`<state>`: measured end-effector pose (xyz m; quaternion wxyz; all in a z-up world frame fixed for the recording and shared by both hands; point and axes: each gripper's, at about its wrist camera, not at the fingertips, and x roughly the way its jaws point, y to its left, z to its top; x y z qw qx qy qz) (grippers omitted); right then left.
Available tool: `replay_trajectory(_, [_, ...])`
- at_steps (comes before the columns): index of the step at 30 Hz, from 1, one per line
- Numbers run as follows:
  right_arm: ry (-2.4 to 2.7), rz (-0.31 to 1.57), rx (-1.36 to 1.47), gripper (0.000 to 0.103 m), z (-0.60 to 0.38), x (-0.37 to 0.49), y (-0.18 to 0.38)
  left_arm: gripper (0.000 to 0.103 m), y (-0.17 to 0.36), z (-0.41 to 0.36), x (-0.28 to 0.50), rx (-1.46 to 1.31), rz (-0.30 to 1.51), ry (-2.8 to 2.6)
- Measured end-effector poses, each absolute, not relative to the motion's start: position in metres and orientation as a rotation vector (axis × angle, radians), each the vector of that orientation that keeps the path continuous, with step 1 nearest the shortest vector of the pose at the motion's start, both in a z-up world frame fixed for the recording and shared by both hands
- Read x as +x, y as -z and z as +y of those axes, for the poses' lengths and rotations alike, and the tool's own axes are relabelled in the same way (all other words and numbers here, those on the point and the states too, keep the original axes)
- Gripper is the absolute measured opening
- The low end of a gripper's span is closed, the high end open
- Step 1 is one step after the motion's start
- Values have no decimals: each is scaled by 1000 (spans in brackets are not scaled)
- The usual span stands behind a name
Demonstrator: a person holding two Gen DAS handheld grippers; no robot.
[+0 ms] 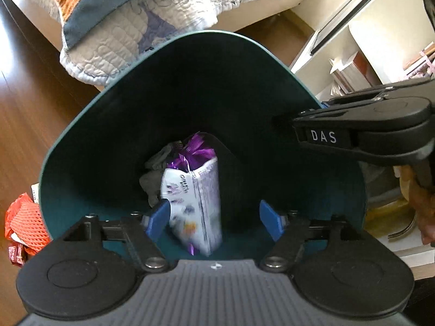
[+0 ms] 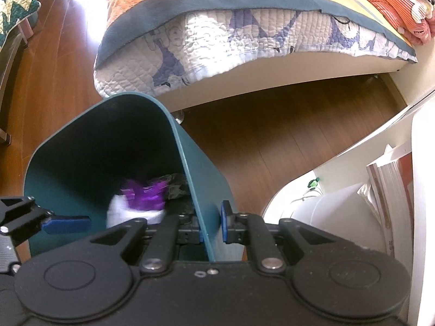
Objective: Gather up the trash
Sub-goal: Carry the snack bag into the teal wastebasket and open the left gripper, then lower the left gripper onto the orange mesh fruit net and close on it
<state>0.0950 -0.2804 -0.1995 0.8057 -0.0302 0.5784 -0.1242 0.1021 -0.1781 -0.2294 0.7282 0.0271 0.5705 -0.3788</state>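
A dark teal bin (image 1: 190, 36) stands on the wooden floor, and I look straight down into it. My left gripper (image 1: 214, 220) hangs open over its mouth. Below and between the blue pads (image 1: 159, 217) a white and purple packet (image 1: 195, 203) stands in the bin, slightly blurred, with no pad pressing on it. Purple foil (image 1: 195, 149) and dark crumpled scraps (image 1: 156, 163) lie beside it. My right gripper (image 2: 213, 228) is shut on the bin's wall (image 2: 206, 179), one pad inside and one outside; it also shows as the right gripper (image 1: 304, 112) at the rim.
An orange-red mesh wrapper (image 1: 24, 217) lies on the floor left of the bin. A bed with a hanging quilt (image 2: 217, 40) stands just beyond it. White shelves with books (image 2: 386, 190) stand to the right. Bare wooden floor (image 2: 272, 135) runs between bed and shelves.
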Motion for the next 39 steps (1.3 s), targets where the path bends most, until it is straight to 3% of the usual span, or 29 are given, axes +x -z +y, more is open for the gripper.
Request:
replay_trajectory(9, [317,1235,-6,11,-295,99,210,72,215,-131,109,54,1182,811])
replay_trajectory(16, [347,1246,0,11,-301,101,216,80,197,-60,117,-14,1125,732])
replay_trajectory(26, [427,1262,27,11,-316,104,227,80,223,45,158,-92,1147,445])
replay_trajectory(39, [471,1313,67,10,-326,98,238,80,255,59,166,-105,1178,391])
